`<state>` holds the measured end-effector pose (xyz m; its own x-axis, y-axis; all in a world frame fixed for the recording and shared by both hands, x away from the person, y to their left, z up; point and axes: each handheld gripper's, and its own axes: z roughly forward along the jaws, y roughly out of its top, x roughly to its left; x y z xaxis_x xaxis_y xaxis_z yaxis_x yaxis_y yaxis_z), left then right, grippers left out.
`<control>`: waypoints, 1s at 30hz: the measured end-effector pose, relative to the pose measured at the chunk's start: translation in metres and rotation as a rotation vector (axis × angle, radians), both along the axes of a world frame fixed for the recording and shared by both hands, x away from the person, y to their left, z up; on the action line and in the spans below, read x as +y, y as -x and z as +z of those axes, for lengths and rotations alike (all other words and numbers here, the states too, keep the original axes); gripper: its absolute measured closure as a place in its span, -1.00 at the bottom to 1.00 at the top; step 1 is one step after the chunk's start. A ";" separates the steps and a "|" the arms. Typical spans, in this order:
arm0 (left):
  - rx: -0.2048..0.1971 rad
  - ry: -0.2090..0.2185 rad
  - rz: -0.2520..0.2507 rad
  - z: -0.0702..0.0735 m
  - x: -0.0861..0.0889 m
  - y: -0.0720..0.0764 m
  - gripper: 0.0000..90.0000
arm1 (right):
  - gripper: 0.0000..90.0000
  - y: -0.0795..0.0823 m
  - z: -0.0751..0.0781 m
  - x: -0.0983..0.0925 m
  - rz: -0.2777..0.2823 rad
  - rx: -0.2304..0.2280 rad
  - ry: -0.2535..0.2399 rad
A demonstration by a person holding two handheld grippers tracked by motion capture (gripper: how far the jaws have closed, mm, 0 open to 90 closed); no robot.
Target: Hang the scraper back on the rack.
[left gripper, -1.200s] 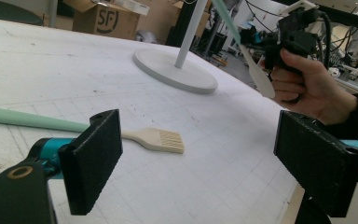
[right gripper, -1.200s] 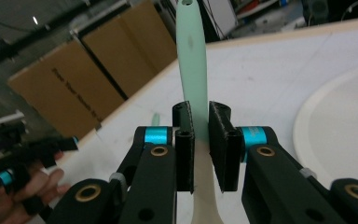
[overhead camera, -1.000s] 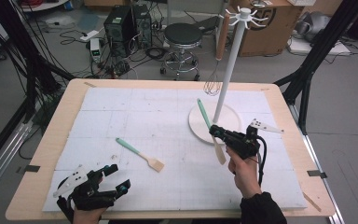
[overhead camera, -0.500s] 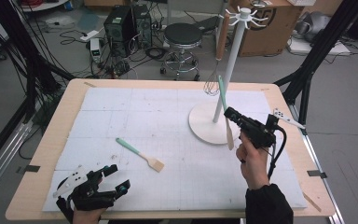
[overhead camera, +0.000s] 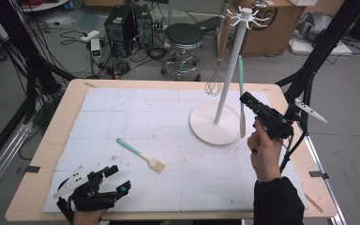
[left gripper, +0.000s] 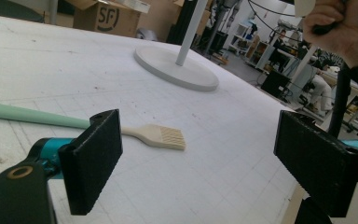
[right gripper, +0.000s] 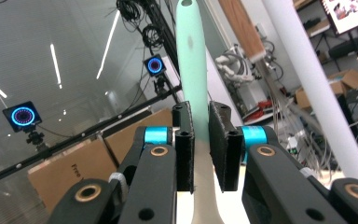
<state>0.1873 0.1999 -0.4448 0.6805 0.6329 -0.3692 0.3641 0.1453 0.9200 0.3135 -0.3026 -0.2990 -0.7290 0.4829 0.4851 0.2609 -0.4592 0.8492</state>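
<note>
High view: right gripper (overhead camera: pixel 246 100) clamps spatula (overhead camera: pixel 241 96) upright at right-center, hanging step; next, hook its top onto rack (overhead camera: pixel 243 16). Left gripper (overhead camera: pixel 115 179) wide, empty.

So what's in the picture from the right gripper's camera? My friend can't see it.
The right gripper is shut on a mint-green utensil handle that points straight up between its two black jaws. A white pole slants past on the right, and ring lights glow behind.
</note>
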 end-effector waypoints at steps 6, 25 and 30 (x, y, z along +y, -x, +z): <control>0.000 -0.002 0.001 0.000 0.000 0.000 -0.65 | 0.79 -0.001 0.020 -0.003 -0.026 -0.035 -0.010; 0.001 0.012 -0.003 0.000 0.001 0.001 -0.65 | 0.79 -0.008 0.050 -0.012 -0.114 -0.054 0.000; -0.004 0.009 -0.011 0.000 0.000 -0.001 -0.65 | 0.79 -0.013 0.053 -0.024 -0.138 -0.058 -0.001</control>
